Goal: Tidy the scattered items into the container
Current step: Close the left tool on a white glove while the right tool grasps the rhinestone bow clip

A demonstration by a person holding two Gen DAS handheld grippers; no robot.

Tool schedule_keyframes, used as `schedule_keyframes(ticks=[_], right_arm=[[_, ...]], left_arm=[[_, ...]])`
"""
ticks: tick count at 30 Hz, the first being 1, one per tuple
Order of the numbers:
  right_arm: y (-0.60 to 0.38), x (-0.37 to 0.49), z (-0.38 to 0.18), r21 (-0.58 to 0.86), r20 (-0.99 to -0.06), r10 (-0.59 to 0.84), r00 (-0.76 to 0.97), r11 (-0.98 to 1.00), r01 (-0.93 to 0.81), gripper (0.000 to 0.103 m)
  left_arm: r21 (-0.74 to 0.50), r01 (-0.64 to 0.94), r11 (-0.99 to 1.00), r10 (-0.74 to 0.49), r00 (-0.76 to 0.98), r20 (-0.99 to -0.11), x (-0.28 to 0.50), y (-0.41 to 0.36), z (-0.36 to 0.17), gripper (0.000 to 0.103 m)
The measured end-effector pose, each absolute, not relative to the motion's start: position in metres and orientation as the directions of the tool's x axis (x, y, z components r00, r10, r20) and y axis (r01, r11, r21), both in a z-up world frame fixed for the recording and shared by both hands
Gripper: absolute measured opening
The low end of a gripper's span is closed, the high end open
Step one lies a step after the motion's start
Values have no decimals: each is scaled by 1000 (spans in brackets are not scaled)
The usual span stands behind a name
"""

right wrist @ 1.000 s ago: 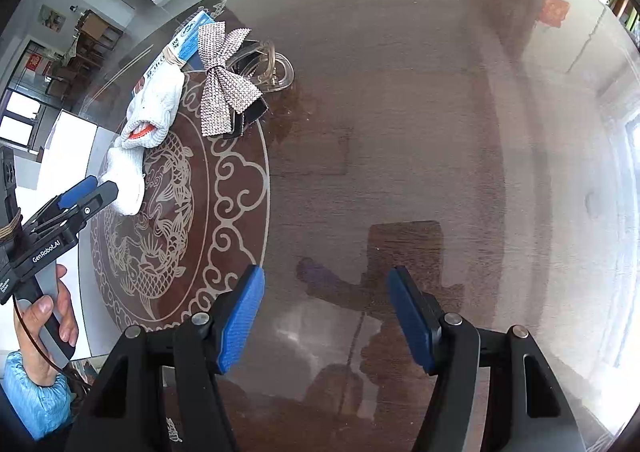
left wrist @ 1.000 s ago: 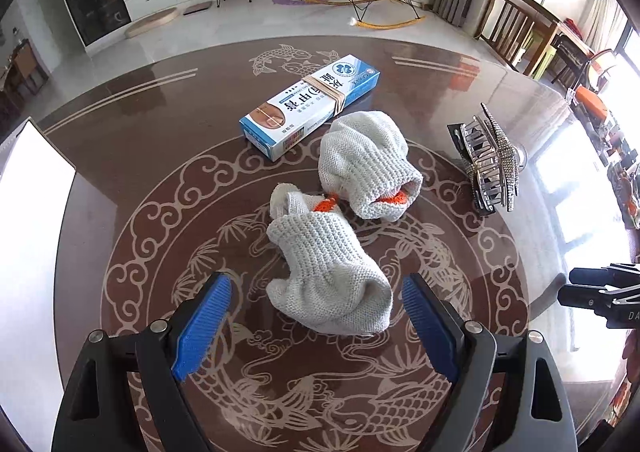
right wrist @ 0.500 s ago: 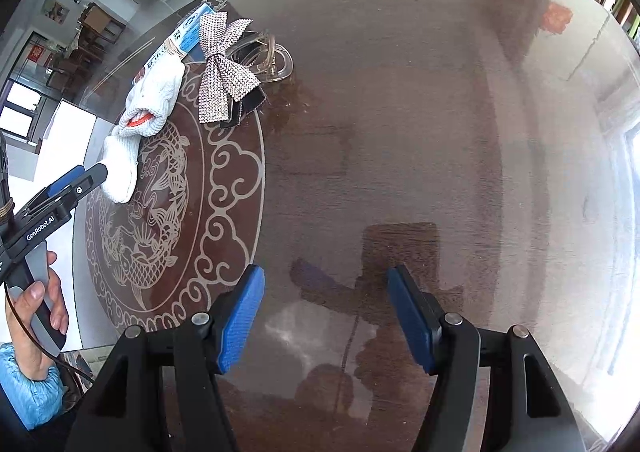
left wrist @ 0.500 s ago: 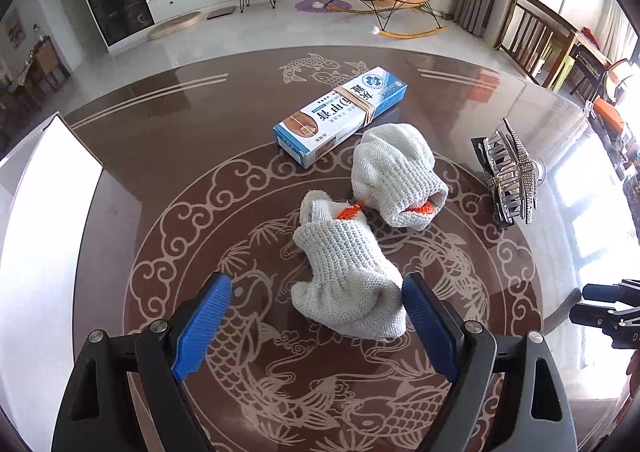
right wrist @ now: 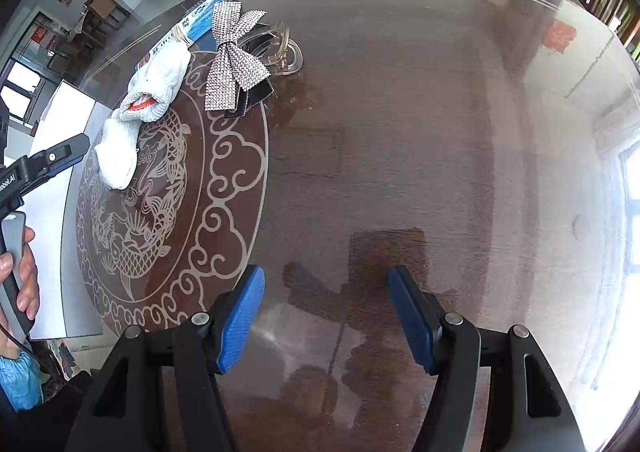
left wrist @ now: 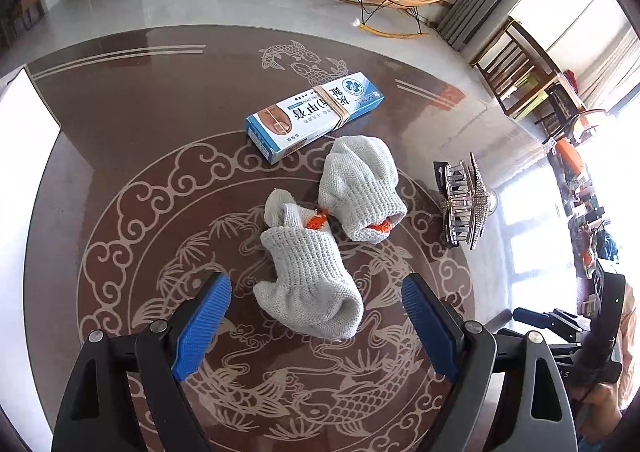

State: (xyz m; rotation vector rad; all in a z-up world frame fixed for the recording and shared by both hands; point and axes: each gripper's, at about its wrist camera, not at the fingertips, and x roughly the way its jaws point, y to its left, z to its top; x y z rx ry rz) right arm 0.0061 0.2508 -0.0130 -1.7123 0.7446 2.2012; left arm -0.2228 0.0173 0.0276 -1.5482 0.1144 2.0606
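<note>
Left gripper (left wrist: 316,324), jaws wide & empty, hangs over two knit gloves (left wrist: 308,276) on worktop (left wrist: 120,140); right gripper (right wrist: 326,316), also agape w/ nothing held, over bare glass.

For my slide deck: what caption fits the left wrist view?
Open left claw poised above knitted gloves, with boxed ointment and rhinestone hair clip nearby.

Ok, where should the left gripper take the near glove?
Probably across the ribbed cuff, coming from above. The near glove lies flat between the open left gripper pads, and the cuff is its narrowest, firmest part.
</note>
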Motion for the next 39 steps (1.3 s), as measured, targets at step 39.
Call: schedule_keyframes(ticks=[39], right_arm=[[274,-124,43,214,-922,2,-387,-829,-516,70]], left_arm=[[3,-536,-844,93,-153,-984,-233,60,-25,103]])
